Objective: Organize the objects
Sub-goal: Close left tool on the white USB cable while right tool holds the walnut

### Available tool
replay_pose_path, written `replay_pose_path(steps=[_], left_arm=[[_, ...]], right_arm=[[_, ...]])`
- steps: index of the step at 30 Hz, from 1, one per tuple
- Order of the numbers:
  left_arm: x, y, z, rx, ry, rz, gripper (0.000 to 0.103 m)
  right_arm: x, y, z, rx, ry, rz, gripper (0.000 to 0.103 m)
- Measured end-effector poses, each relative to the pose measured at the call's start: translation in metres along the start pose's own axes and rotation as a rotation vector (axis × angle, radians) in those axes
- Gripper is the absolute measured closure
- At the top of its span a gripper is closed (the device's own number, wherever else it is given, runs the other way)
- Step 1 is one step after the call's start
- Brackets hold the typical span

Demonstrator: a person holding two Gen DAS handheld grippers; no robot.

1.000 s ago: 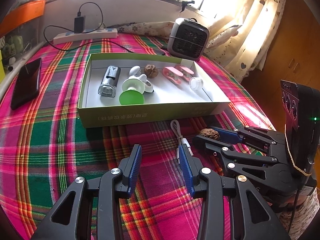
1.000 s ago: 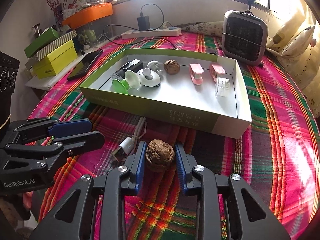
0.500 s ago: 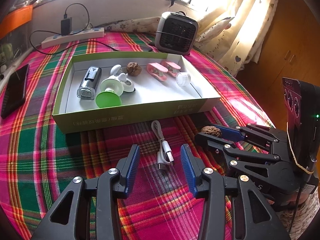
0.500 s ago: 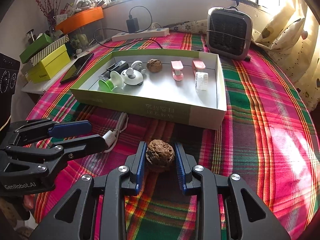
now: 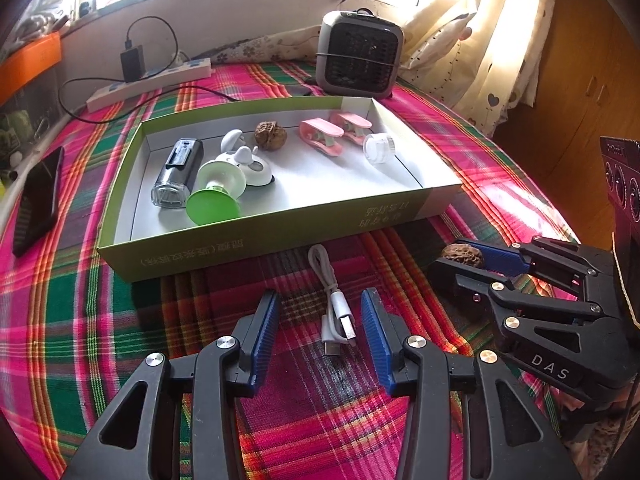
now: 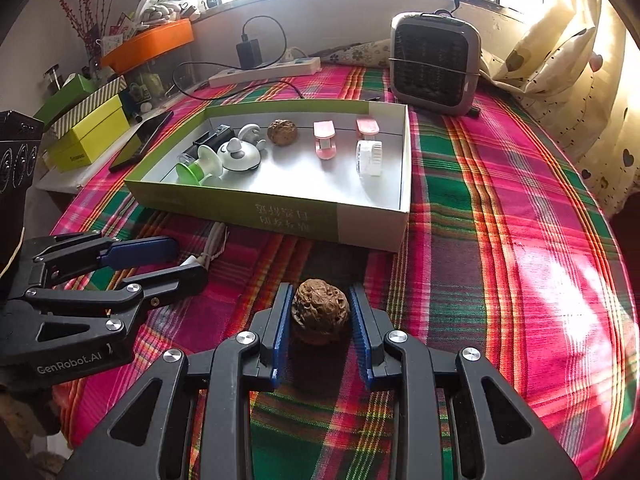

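- The right gripper (image 6: 319, 334) holds a walnut (image 6: 319, 311): the two blue pads press on its sides and it sits near the fingertips, just above the checked cloth (image 6: 500, 240).
- The left gripper (image 5: 320, 340) has just been opening its jaws and now stands wide. The white cable (image 5: 335, 312) lies on the cloth between the fingers with its plugs near the middle of the gap, but the pads do not touch it.
- The green box (image 5: 256, 240) stands beyond both sets of fingertips, near the tip of the cable loop. It already holds another walnut (image 5: 271, 135), two pink clips, a small white jar and some other small things.
- I judge the step in hand is to take the cable with the left fingers while the right keeps its walnut.
- To do it well, lower the left fingers until the tips almost meet the cloth, keep the plug ends centred in the gap, then close slowly.
- The cable is thin and limp, so it may slip out sideways; catch both strands together.
- Lift both things clear over the near wall of the box before letting go.
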State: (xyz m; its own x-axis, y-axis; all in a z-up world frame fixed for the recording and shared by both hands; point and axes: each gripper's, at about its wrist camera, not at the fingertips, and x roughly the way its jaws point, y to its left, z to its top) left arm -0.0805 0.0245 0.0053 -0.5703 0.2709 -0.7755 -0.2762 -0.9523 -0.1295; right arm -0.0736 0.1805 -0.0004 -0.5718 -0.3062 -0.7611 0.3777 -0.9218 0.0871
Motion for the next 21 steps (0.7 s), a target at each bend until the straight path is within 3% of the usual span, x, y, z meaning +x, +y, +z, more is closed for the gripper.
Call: replay_pose_path(steps=[10,21], left_arm=[[0.0021,-0.0062,0.0001,0.022,0.0,0.047,0.065],[0.0029,-0.0068,0.0004,0.028,-0.001,0.076,0.081]], right_arm=[[-0.0002,-0.0035,-0.0006,0.01,0.003,0.011,0.074],[-0.0004,-0.0039,-0.0008,0.01,0.004,0.017,0.074]])
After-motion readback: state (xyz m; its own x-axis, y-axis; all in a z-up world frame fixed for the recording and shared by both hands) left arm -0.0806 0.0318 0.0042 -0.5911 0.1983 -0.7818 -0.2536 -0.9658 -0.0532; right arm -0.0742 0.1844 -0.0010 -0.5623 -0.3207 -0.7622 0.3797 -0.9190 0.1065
